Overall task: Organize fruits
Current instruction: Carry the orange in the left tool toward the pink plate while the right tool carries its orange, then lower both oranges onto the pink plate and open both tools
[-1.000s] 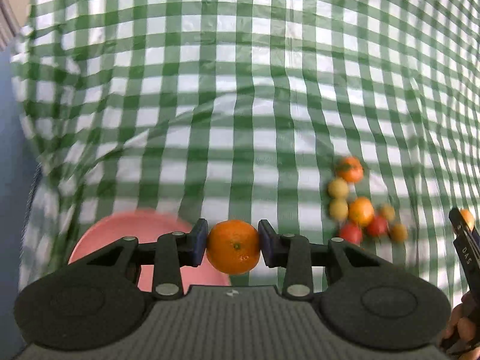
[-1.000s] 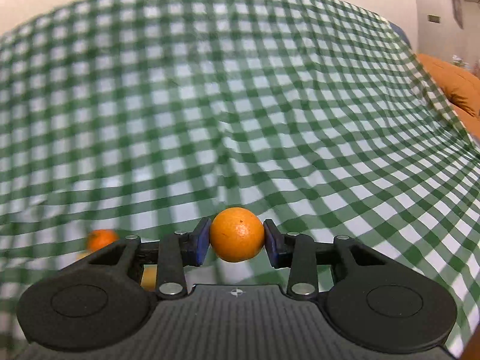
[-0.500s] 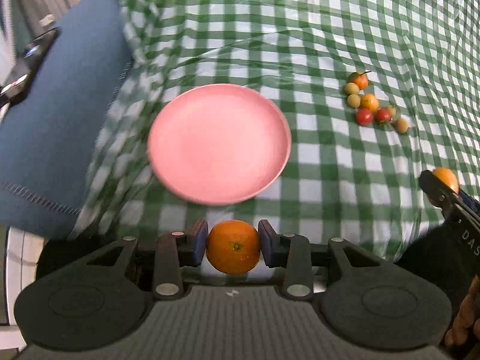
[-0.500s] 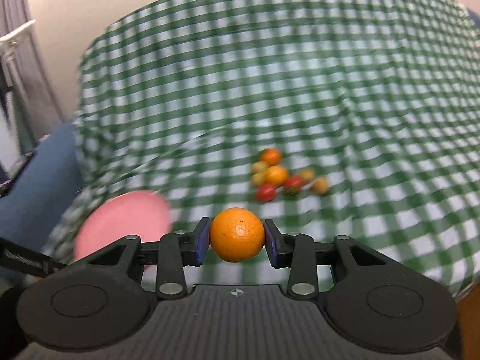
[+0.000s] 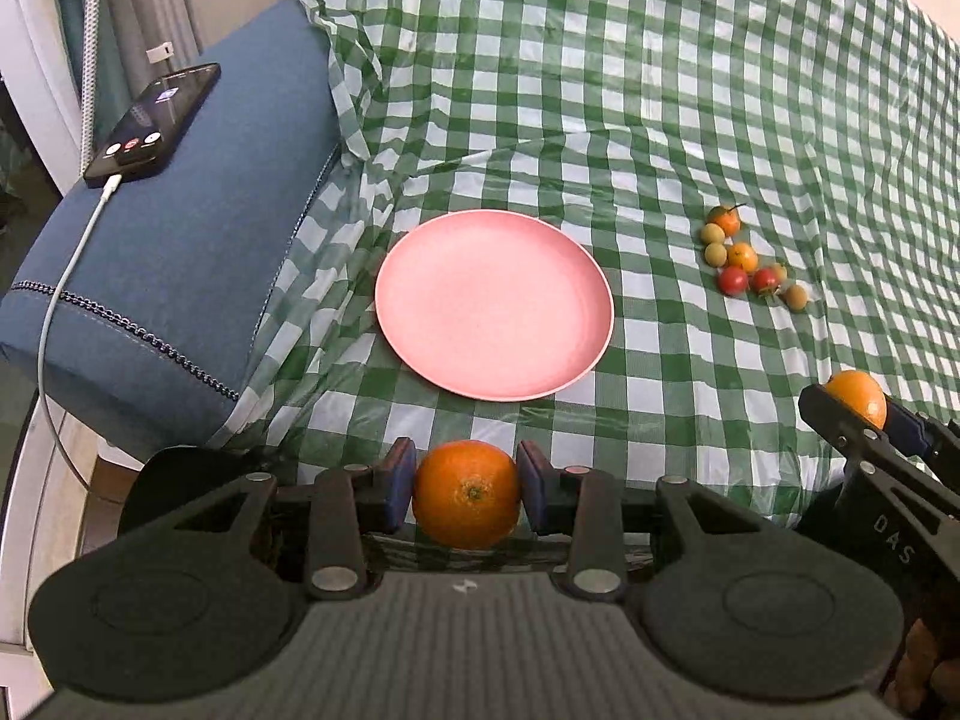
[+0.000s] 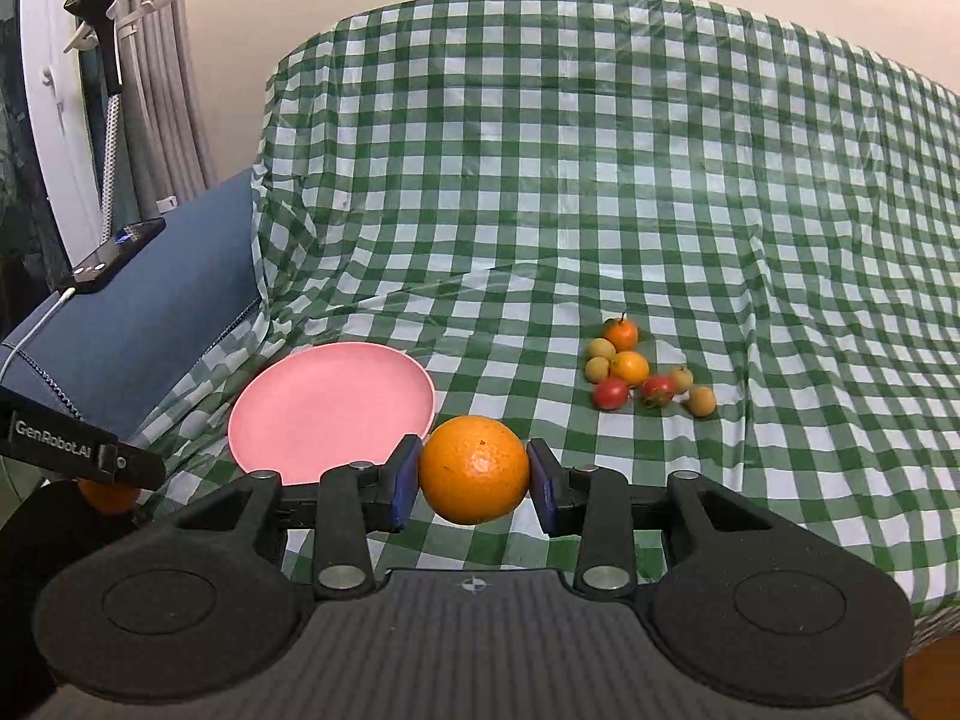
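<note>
My left gripper (image 5: 467,493) is shut on an orange (image 5: 467,504), held above the near edge of the checked cloth, just in front of the empty pink plate (image 5: 493,303). My right gripper (image 6: 474,474) is shut on a second orange (image 6: 474,469), near the plate (image 6: 331,408) and its right rim. In the left wrist view the right gripper (image 5: 864,414) shows at the right edge with its orange (image 5: 857,396). A cluster of small fruits (image 5: 750,264) (image 6: 642,375), orange, yellow-green and red, lies on the cloth right of the plate.
A green-and-white checked cloth (image 5: 660,90) covers the surface and drapes over its edges. A blue cushion (image 5: 174,252) at the left carries a phone (image 5: 153,123) on a white charging cable (image 5: 66,276). Curtains and a white stand are at the far left (image 6: 114,90).
Both grippers have pulled back and up from the cloth, each keeping its orange. The plate and the small fruits now sit farther off, and the right view has swung left to show them.
</note>
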A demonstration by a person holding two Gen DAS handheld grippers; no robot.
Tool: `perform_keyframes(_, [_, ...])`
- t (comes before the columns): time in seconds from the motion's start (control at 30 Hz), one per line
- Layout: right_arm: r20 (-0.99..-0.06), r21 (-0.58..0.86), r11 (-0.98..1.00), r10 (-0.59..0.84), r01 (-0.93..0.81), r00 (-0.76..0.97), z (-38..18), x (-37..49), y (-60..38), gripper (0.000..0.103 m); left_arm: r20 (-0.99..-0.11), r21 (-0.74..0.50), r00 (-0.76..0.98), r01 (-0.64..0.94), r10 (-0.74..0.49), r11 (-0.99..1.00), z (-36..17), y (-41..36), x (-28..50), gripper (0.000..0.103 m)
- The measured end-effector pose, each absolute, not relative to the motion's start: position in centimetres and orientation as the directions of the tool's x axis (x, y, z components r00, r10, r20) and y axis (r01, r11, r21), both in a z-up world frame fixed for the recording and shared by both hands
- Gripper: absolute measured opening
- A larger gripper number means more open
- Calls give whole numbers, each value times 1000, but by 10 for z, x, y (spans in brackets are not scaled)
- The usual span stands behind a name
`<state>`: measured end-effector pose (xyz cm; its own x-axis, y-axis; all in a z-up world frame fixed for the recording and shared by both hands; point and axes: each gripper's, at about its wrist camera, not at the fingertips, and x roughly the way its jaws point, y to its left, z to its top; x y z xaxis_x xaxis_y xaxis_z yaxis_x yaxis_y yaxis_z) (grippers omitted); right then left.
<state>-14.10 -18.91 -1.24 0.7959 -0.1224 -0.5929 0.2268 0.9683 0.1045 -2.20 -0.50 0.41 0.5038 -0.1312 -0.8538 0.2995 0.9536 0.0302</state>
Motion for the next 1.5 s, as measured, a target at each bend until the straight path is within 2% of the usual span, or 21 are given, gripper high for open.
perform_keyframes(0.8, [-638,58,981,-105,183,763,-26,-113,-185,39,-874,5,469,275,-129,961,-9,5,7,41])
perform_keyframes(1.13, [-654,52,994,-42,101,755,-41,-74,-167,39,-878,18,468,247,-103,969,-19,4,50,41])
perform_keyframes(1.5, [-695,53,996,-16,73,719,-74,-13,-153,39,-901,29,423,270,-92,962,-53,-25,102,41])
